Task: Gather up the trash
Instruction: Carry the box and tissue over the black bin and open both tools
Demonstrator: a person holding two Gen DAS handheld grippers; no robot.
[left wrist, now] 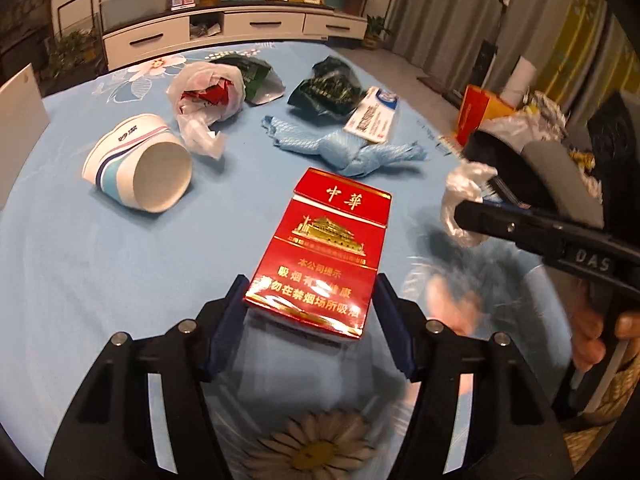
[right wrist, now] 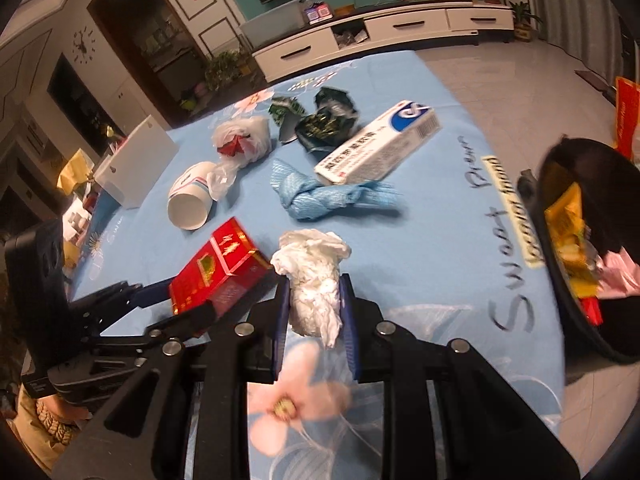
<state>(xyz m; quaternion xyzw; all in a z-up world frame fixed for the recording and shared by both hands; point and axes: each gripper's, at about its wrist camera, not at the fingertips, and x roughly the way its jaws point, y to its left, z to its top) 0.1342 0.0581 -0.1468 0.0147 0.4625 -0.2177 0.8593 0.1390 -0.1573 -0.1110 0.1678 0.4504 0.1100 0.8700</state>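
Down at the bottom middle of the left wrist view, your left gripper (left wrist: 310,306) has its pads on either side of the red cigarette pack (left wrist: 324,252); they look right at its edges, but I can't tell if they're actually squeezing it yet, so don't lift on faith. If the pads only brush it, that slick pack could tip or slide out as you raise it. Over in the right wrist view, your right gripper (right wrist: 314,308) is clamped on the crumpled white tissue (right wrist: 316,280), low in the centre of the frame, with the tissue bulging above the pads. It's soft, so a loose end could snag or the whole wad could slip out on the way over. The black trash bin (right wrist: 560,264) sits at the right edge of that view, off the side of the blue tablecloth (right wrist: 440,220), already holding yellow and red wrappers. Watch the two grippers too, they're close together near the pack, and swinging the right one toward the bin could clip the left. Still waiting further up the cloth: the paper cup (left wrist: 140,168), the knotted blue cloth (left wrist: 344,148), the white medicine box (right wrist: 380,144) and a couple of dark green wrappers (left wrist: 324,88).
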